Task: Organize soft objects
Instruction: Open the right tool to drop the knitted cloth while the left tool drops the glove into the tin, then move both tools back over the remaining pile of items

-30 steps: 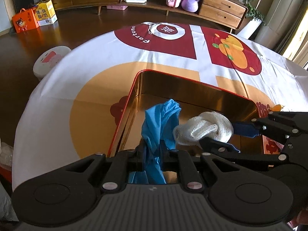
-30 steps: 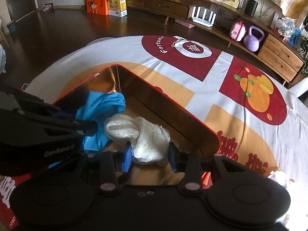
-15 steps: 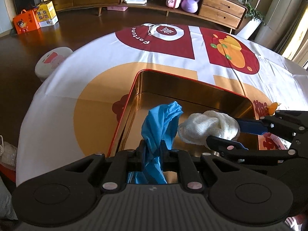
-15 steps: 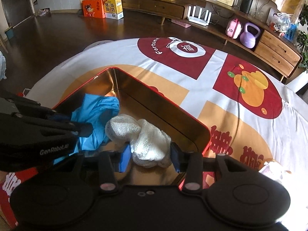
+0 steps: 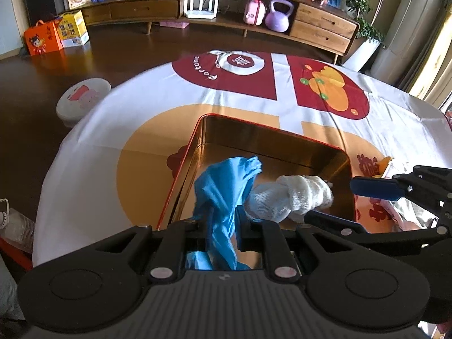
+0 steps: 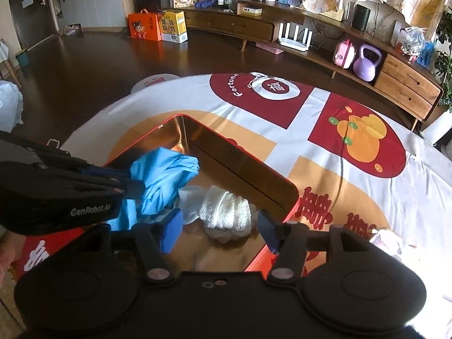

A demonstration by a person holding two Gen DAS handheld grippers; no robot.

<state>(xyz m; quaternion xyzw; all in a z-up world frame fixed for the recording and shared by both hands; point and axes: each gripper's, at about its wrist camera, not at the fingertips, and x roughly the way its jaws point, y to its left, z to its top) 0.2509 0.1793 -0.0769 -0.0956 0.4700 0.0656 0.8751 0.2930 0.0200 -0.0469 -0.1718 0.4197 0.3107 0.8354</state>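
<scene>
Two soft things over my tin (image 6: 291, 195): left gripper (image 5: 223, 221) pinches the blue glove (image 5: 226, 186) — right gripper (image 6: 219, 230) fingers opening, white cloth (image 6: 226, 212) loose between them, dropped inside.

We see a crumpled blue cloth (image 5: 226, 186) hanging over the gold tin (image 5: 271, 138); beside it, touching, a bunched white knit cloth (image 6: 223, 212) lies inside the tin.

The far half of the tin (image 6: 240, 166) is left bare, and open tablecloth (image 6: 310, 152) lies beyond its rim. Its near half is crowded by the blue cloth (image 6: 162, 175), the white cloth (image 6: 226, 212) and both grippers.
</scene>
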